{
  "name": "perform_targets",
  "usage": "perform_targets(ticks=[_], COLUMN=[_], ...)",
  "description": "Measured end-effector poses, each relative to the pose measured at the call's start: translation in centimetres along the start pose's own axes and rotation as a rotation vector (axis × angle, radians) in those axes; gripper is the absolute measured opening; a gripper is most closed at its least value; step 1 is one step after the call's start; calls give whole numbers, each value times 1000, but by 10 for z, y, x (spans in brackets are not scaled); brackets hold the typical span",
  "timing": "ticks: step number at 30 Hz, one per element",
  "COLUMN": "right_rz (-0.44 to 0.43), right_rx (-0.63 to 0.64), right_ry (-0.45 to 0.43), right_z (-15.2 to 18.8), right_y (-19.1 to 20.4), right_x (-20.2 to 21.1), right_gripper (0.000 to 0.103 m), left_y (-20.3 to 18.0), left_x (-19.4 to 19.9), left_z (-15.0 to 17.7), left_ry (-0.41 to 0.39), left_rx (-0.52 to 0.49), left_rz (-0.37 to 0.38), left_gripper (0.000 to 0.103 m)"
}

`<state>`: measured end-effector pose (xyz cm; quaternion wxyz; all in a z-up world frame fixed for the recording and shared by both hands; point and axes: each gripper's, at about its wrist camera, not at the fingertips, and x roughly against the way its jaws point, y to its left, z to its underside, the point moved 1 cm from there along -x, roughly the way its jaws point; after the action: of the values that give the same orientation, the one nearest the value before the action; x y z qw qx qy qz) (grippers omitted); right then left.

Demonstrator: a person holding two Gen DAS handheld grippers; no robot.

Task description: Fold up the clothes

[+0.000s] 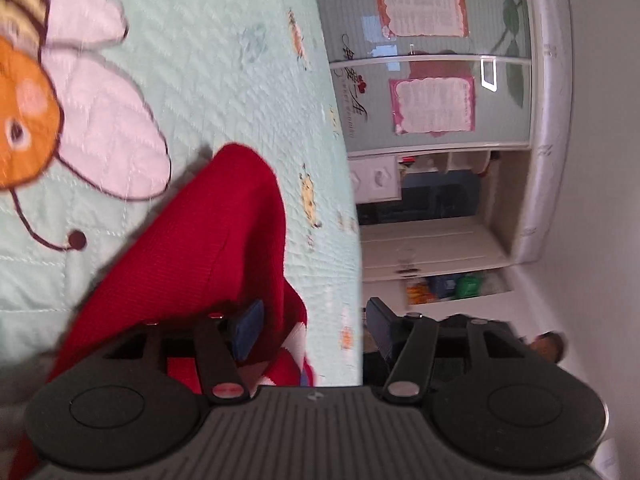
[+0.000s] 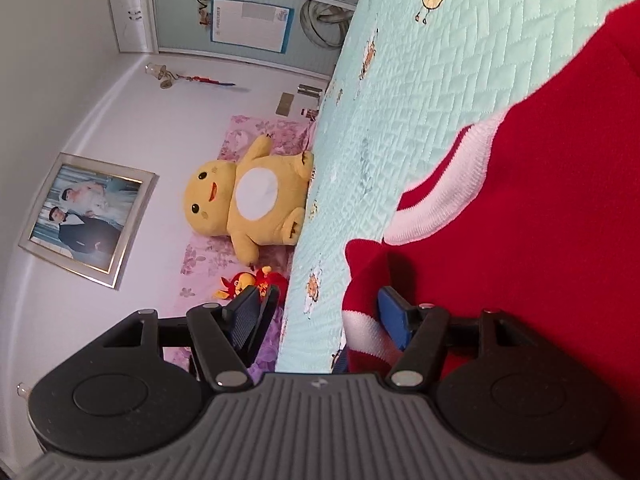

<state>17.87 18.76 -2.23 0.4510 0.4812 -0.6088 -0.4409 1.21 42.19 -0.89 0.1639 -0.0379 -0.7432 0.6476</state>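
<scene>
Red knitted sweater with white stripes (image 2: 540,220) lies spread on the mint-green quilted bedspread printed with cartoon bees (image 1: 224,60). Left gripper (image 1: 312,326) has its jaws wide apart, one pad against the red cloth. Right gripper (image 2: 320,314) likewise stands open over the sweater's striped edge, near a yellow plush toy (image 2: 252,200).

I see a mint quilted bedspread (image 2: 440,92) with a bee print (image 1: 28,120), a yellow plush toy (image 2: 256,204), a framed photo (image 2: 86,220), and wardrobe doors (image 1: 432,60) with pink posters (image 1: 434,104).
</scene>
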Motion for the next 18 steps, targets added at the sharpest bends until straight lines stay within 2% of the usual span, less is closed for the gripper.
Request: perform_targets(ticks=[3, 9, 13, 17, 18], right_rz=[50, 180, 378, 559, 580], right_rx=[55, 209, 465, 730, 776], right_ry=[-4, -30, -68, -70, -55], right_z=[1, 4, 23, 49, 55], right_y=[4, 18, 50, 80, 84], right_x=[1, 6, 1, -12, -16], right_gripper=[68, 68, 67, 57, 56], left_y=[-2, 15, 16, 12, 11], left_x=[4, 7, 5, 4, 2], left_z=[1, -8, -6, -6, -6], left_ry=[-24, -56, -35, -25, -19], left_rx=[-1, 118, 128, 98, 93], left_rz=[-17, 53, 92, 88, 89], left_gripper=[59, 59, 59, 59, 59])
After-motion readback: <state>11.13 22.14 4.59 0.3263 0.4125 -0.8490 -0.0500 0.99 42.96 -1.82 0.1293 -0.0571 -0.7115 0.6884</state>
